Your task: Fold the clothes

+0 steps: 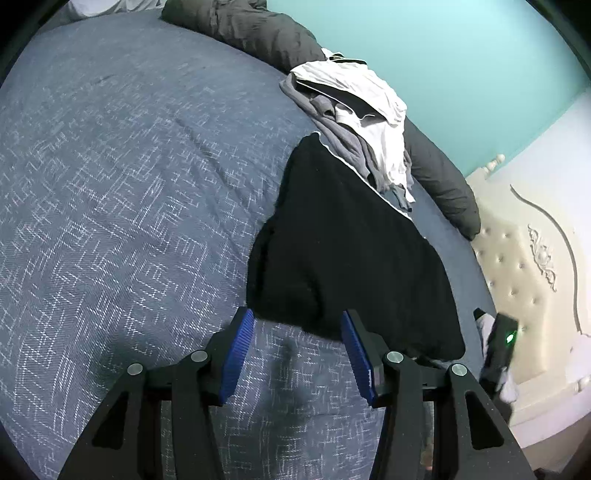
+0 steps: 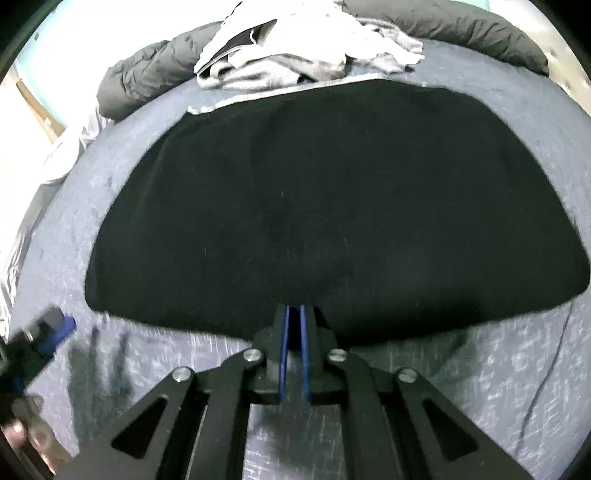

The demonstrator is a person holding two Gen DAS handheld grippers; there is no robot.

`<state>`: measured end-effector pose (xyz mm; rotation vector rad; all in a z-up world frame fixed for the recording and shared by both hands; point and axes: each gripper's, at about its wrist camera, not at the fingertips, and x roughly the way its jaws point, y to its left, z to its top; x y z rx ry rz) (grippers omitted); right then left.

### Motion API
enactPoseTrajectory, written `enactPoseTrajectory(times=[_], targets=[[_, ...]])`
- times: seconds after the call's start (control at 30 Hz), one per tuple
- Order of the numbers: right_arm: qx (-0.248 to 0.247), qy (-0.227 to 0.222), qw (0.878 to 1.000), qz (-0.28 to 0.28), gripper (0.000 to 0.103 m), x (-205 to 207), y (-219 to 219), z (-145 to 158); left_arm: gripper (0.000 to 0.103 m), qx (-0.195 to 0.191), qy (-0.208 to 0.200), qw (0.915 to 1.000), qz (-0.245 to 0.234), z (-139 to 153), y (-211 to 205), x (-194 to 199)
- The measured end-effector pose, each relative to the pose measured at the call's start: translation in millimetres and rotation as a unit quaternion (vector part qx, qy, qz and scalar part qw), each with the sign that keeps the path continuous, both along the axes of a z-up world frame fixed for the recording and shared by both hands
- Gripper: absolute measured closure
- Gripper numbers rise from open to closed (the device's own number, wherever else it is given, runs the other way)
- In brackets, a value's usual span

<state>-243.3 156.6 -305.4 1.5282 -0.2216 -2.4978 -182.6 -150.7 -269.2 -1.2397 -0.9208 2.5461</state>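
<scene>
Black garment (image 2: 332,206): spread flat on the blue patterned bedspread (image 1: 110,184), and it is our landmark; it reads as already doubled over, though the dark cloth hides any crease.
Unfolded pile (image 1: 354,110): white and grey clothes heaped just beyond the garment's far edge, one white hem touching it.
Dark duvet (image 1: 251,33): bunched along the bed's far side, behind that pile.
Headboard (image 1: 535,258): cream and tufted, off the garment's right side in the left wrist view.
Left gripper (image 1: 297,354): blue pads spread wide and nothing between them, hovering at the garment's near-left corner, over bare bedspread.
Right gripper (image 2: 294,332): pads pressed almost together at the middle of the garment's near edge; whether a sliver of hem is caught between them, I cannot tell.
Handling, my read: soft, light, limp knit; it will sag and drag, not slide.
Where to grab: pinch the near hem at both corners, taking all layers, so the next fold lifts evenly.
</scene>
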Motion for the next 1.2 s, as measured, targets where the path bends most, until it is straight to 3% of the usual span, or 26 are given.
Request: enactPoseTrajectory(times=[0.2,0.33,0.47,0.63,0.67,0.73,0.77,0.8,0.93,1.1,1.17,1.2], targets=[[-0.031,0.000,1.000,-0.005,0.099,9,14,-3,0.046,0.018,-0.015,0.9997,0.001,-8,0,-2],[-0.054,0.006,0.998,-0.007,0.099,26,31,11,0.032,0.040,-0.024,0.9989,-0.001,-15,3,-5],[-0.084,0.033,0.995,-0.034,0.095,49,68,20,0.032,0.040,-0.036,0.9985,0.008,-23,4,-10],[-0.082,0.055,0.993,-0.064,0.093,61,105,18,0.032,0.039,-0.037,0.9982,0.024,-31,1,-18],[-0.084,0.055,0.992,-0.071,0.089,66,112,16,0.032,0.042,-0.038,0.9980,0.027,-33,1,-19],[-0.085,0.052,0.992,-0.079,0.068,74,122,12,0.032,0.046,-0.038,0.9977,0.033,-35,0,-21],[-0.091,0.045,0.992,-0.076,0.046,76,128,8,0.032,0.044,-0.035,0.9978,0.035,-36,1,-21],[-0.101,0.043,0.991,-0.073,0.040,77,130,7,0.032,0.041,-0.032,0.9980,0.036,-35,2,-20],[-0.122,0.051,0.989,-0.069,0.040,85,138,7,0.033,0.025,-0.019,0.9986,0.041,-32,8,-20],[-0.142,0.068,0.985,-0.073,0.040,93,148,8,0.035,0.041,-0.008,0.9982,0.044,-30,13,-24],[-0.149,0.068,0.983,-0.078,0.040,93,153,7,0.040,0.054,-0.007,0.9975,0.047,-31,13,-26],[-0.153,0.066,0.983,-0.081,0.040,92,155,6,0.051,0.064,-0.006,0.9968,0.048,-32,12,-27]])
